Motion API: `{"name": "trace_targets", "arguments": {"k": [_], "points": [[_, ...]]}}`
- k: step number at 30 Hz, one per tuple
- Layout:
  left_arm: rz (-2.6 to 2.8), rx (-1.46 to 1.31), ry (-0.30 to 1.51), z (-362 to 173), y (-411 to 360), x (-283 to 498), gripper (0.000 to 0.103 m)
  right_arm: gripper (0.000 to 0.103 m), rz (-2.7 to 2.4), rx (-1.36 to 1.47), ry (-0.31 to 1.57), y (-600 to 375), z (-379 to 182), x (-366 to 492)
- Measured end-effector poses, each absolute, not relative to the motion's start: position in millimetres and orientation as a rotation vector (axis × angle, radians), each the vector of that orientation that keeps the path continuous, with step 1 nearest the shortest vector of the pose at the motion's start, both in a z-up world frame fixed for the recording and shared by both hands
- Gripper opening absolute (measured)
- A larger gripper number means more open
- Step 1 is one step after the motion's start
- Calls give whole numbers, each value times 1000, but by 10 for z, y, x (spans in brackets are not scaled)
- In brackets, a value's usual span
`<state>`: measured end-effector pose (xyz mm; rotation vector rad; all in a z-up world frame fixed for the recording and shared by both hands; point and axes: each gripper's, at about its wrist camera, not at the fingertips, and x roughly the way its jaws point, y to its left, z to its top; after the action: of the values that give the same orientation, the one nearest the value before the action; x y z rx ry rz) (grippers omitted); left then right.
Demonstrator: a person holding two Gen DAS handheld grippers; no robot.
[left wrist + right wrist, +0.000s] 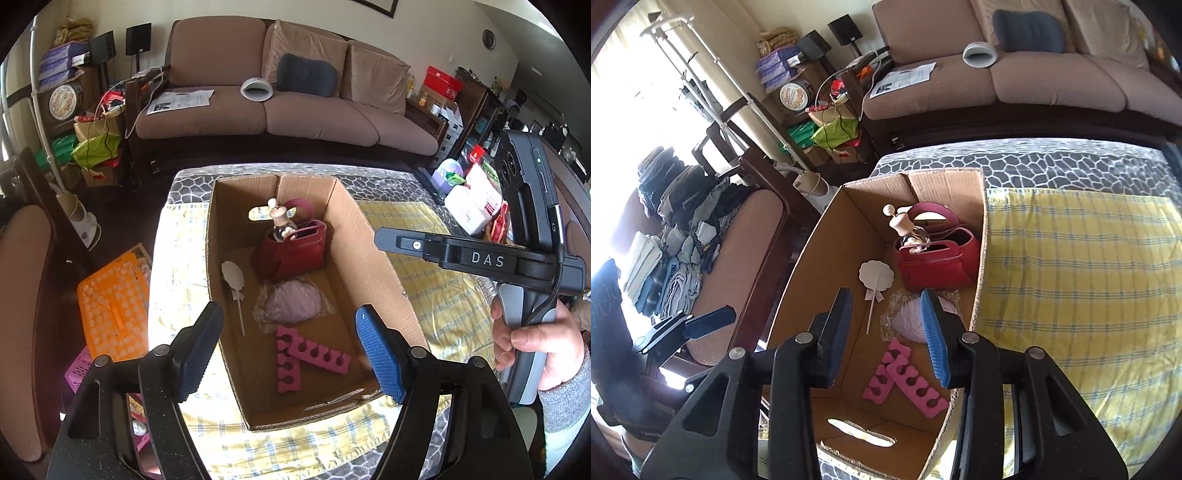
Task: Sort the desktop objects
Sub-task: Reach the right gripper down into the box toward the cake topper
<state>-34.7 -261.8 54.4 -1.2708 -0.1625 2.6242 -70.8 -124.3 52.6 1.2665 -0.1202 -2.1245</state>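
An open cardboard box stands on a yellow checked cloth. Inside lie two pink foam toe separators, a pale pink pad in clear wrap, a white fan-shaped stick and a red handbag with a wooden-stoppered glass bottle in it. My left gripper hangs open above the box's near end, nothing between its blue pads. My right gripper is open over the box too, jaws narrower, nothing held.
The yellow cloth covers a grey patterned table. Packets and tissue packs crowd its right edge. An orange basket sits on the floor at left, a chair piled with clothes beyond. A brown sofa stands behind.
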Motion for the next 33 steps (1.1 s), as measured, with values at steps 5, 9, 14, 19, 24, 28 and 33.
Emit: {"name": "trace_targets", "arguments": {"k": [5,9,14,19,24,28,33], "points": [[2634,-1270,-167,573,-2696,-307,76,37,-2106,1271,-52,-1302,589,-619],[2622,-1296,-187,527,-2746,-334,76,37,-2054,1310,-5,-1515,489,-601],[2650,-1310,-198,463,-2743,-318,95,37,-2032,1325,-11,-1583,346,-552],[2712,-1294,-187,448,-2734,-257,95,37,-2032,1341,22,-1535,296,-463],[2772,-1263,-135,494,-2678,-172,97,37,-2033,1333,20,-1482,315,-401],[2792,-1233,-129,524,-2664,-125,99,45,-2041,1330,18,-1452,320,-359],[2780,-1231,-151,512,-2695,-139,99,88,-2059,1313,14,-1430,340,-322]]}}
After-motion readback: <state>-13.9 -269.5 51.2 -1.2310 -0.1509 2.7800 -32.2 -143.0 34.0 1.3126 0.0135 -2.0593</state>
